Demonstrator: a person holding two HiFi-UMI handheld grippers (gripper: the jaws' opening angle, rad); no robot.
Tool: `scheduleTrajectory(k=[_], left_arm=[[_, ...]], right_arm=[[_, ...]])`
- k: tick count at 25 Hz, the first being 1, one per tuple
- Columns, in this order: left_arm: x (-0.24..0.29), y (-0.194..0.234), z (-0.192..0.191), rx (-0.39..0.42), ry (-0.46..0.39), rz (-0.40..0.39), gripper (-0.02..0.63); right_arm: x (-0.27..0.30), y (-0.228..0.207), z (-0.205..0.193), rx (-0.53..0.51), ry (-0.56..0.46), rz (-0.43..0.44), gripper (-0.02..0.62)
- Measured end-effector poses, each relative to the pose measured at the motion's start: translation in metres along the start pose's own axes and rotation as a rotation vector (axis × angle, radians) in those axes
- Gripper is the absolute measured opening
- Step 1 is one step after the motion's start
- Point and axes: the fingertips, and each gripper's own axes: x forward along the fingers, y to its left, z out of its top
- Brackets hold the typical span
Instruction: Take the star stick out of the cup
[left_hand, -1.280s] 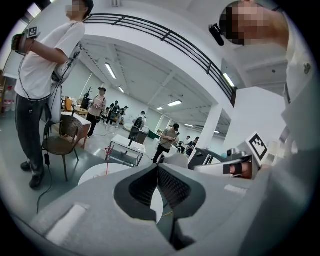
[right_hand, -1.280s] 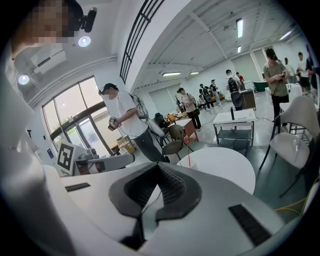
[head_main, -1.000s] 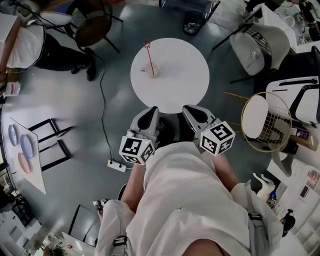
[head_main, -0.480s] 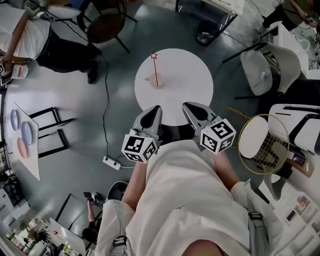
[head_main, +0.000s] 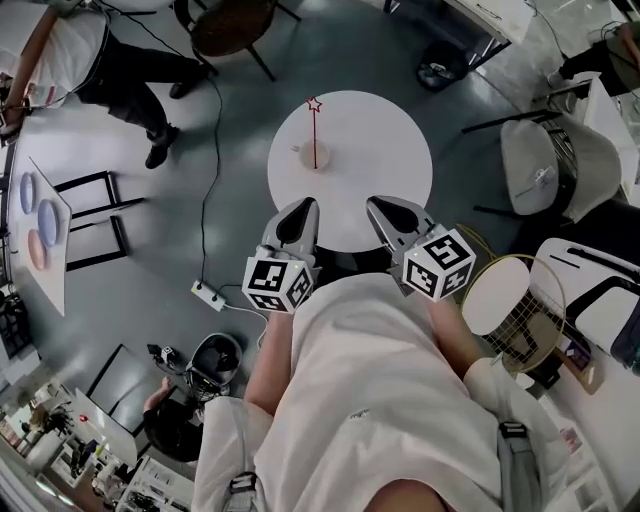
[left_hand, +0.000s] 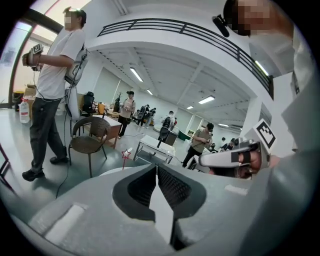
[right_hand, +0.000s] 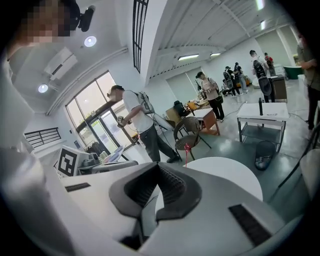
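Observation:
A thin red stick topped with a star (head_main: 314, 104) stands upright in a small pale cup (head_main: 310, 156) on the left part of a round white table (head_main: 380, 150). Both grippers are held side by side at the table's near edge, well short of the cup. My left gripper (head_main: 307, 203) is shut and empty. My right gripper (head_main: 373, 203) is shut and empty too. In the left gripper view the star (left_hand: 126, 154) shows beyond the closed jaws (left_hand: 156, 168). The right gripper view has the star stick (right_hand: 186, 150) at the table's (right_hand: 225, 175) far edge, past its closed jaws (right_hand: 157, 166).
A person stands at the upper left (head_main: 110, 60) beside a brown chair (head_main: 232, 22). A cable and power strip (head_main: 207, 294) lie on the floor left of the table. A wire-frame stool (head_main: 505, 295), a grey chair (head_main: 555, 165) and a bin (head_main: 438, 73) stand to the right.
The head view has shifted, so the table and cup sit slightly lower and larger. The person at the upper left has stepped along. Both grippers keep their place, still shut.

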Motion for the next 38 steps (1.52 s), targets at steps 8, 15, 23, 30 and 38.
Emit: scheduleTrajectory(k=[8, 15, 23, 30, 38], left_arm=[[0.013, 0.011, -0.011, -0.021, 0.011, 0.095, 0.011], [0.025, 0.017, -0.039, -0.022, 0.062, 0.104, 0.012], [0.051, 0.024, -0.056, -0.039, 0.091, 0.085, 0.040], [0.082, 0.048, -0.063, -0.027, 0.107, 0.092, 0.063], [0.110, 0.068, -0.074, -0.019, 0.127, 0.119, 0.077]], right_arm=[[0.009, -0.021, -0.003, -0.004, 0.060, 0.055, 0.006], [0.005, -0.039, 0.000, -0.002, 0.074, 0.028, 0.006], [-0.004, -0.056, -0.006, -0.007, 0.101, -0.009, 0.007], [-0.008, -0.066, -0.011, 0.005, 0.118, -0.039, 0.008], [-0.020, -0.082, -0.018, 0.021, 0.133, -0.083, 0.008]])
